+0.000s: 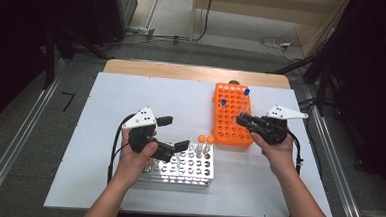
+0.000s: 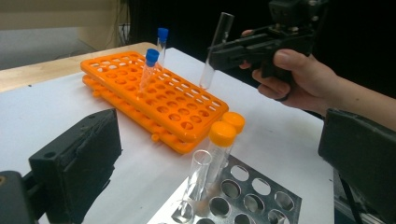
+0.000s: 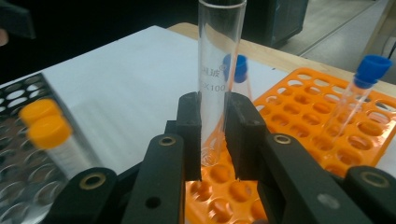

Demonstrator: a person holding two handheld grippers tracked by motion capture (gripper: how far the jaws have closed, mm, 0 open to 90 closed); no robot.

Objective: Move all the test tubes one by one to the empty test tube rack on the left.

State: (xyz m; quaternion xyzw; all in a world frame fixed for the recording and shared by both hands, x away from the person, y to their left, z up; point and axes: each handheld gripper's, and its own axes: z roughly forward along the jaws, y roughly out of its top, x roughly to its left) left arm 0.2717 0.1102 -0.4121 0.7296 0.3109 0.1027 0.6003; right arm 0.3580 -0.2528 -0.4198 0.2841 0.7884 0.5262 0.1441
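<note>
My right gripper point(image 3: 213, 130) is shut on a clear uncapped test tube point(image 3: 217, 84), held upright with its rounded bottom just above the holes of the orange rack point(image 3: 303, 116). In the high view this gripper point(image 1: 244, 120) hovers over the orange rack point(image 1: 228, 133), near its front half. Two blue-capped tubes point(image 1: 223, 103) point(image 1: 246, 93) stand in that rack. My left gripper point(image 1: 173, 133) stays open over the back edge of the metal rack point(image 1: 188, 168), nothing between its jaws. Two orange-capped tubes point(image 2: 220, 140) and a clear open tube point(image 2: 200, 172) stand in the metal rack.
Both racks sit on a white sheet point(image 1: 131, 95) over the table, with free room at its left and far side. A wooden strip point(image 1: 183, 70) borders the back edge. Cables trail from both grippers toward the person.
</note>
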